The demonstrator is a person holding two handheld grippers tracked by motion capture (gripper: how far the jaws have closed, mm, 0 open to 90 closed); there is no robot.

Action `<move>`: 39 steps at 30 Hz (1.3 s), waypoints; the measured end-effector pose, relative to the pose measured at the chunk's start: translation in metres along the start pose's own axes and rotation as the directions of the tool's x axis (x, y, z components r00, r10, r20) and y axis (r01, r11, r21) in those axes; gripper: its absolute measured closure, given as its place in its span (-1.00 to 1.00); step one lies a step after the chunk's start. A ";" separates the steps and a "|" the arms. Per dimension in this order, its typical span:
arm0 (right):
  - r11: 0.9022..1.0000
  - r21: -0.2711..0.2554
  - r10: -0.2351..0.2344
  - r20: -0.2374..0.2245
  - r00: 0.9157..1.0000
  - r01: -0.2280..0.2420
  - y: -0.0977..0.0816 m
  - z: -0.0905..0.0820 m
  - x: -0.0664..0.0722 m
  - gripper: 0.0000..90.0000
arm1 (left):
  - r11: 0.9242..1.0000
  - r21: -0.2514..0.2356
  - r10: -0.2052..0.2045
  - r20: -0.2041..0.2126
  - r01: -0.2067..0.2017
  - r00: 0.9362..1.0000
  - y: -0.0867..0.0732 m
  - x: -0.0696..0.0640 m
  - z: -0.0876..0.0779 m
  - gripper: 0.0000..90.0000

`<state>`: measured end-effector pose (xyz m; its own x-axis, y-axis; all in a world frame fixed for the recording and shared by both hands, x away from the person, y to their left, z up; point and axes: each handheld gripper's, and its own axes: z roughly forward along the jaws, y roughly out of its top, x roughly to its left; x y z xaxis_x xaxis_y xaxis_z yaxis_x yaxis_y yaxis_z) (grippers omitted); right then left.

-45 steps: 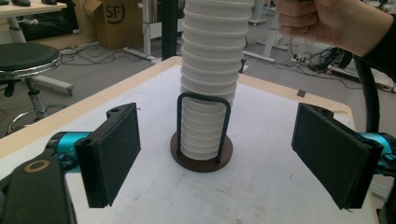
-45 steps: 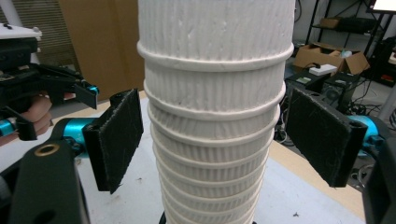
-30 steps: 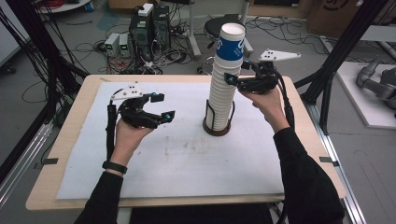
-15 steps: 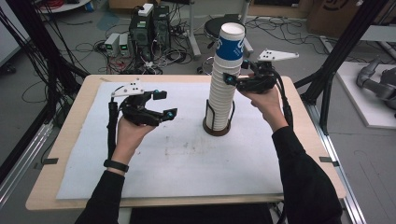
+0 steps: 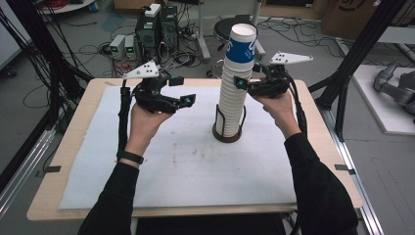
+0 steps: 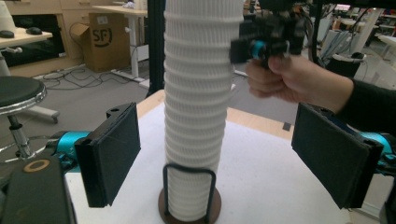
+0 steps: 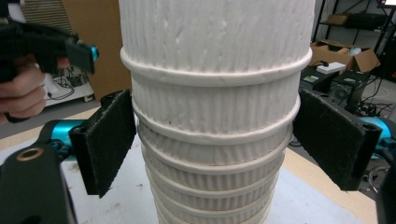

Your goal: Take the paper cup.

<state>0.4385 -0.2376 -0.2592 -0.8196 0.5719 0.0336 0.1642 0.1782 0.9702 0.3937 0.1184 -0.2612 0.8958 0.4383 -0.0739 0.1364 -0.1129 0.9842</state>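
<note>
High view is showing one tall stack of paper cups [image 5: 234,93] standing upright in a round holder with wire uprights [image 5: 227,133] near the middle of the table [image 5: 195,191], on the white sheet [image 5: 186,166]. The long axis of the stack is vertical, and the top cup [image 5: 242,45] is wearing a blue band.

The right tongs [image 5: 243,84] are sitting at the upper part of the stack, from its right side. In the right gripper view the two pads [image 7: 108,140] are standing on both sides of the ribbed cups [image 7: 215,93]; the left pad is at the cup wall, the right one is looking a little apart (I cannot tell if they are really pressing).

The left tongs [image 5: 182,90] are hanging wide and empty to the left of the stack, well apart from it. In the left gripper view the stack is rising straight ahead between the open pads [image 6: 114,149], farther off. So the right hand [image 5: 280,105] is the nearer one, and I am judging that the coming move is depending on it for lifting cups along the vertical axis.

Count: one stack (single cups too many to count), one holder, two tongs.
</note>
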 end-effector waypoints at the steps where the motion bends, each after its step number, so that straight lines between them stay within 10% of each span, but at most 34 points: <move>1: 1.000 -0.001 -0.002 0.000 1.000 0.002 0.000 0.000 0.000 -0.68 | 1.000 -0.007 0.000 0.008 0.000 1.000 0.009 0.001 0.006 -0.66; 18: 1.000 -0.004 -0.007 0.005 1.000 0.007 0.000 0.000 0.000 -0.68 | 0.999 -0.020 0.045 0.039 -0.044 0.998 0.078 0.001 0.049 -0.66; 39: 1.000 0.000 -0.010 0.007 1.000 0.010 0.001 0.000 0.000 -0.68 | 0.998 -0.049 0.035 0.054 -0.032 0.998 0.122 0.006 0.091 -0.65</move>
<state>0.4383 -0.2375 -0.2587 -0.8173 0.5757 0.0222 0.1558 0.1838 0.9705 0.4539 0.0266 -0.1566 0.9214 0.3855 -0.0481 0.0866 -0.0831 0.9928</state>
